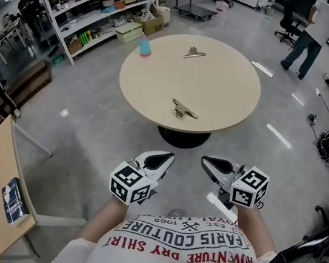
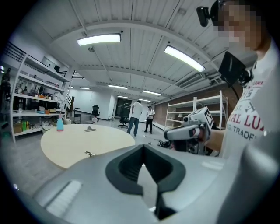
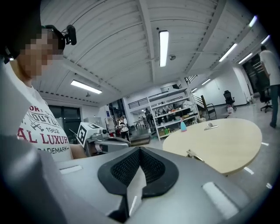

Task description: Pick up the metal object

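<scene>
Left claw (image 1: 161,160), right claw (image 1: 213,164) — both closed.

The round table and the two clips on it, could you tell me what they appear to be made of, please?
The round table: its top looks like pale laminate or veneer, matte and evenly beige. Its base is dark, possibly painted metal. The near clip and the far clip: most likely bare metal, judging by their silvery glints.

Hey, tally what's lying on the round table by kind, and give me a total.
Metal clips: 2
Blue bottle: 1
Total: 3
</scene>
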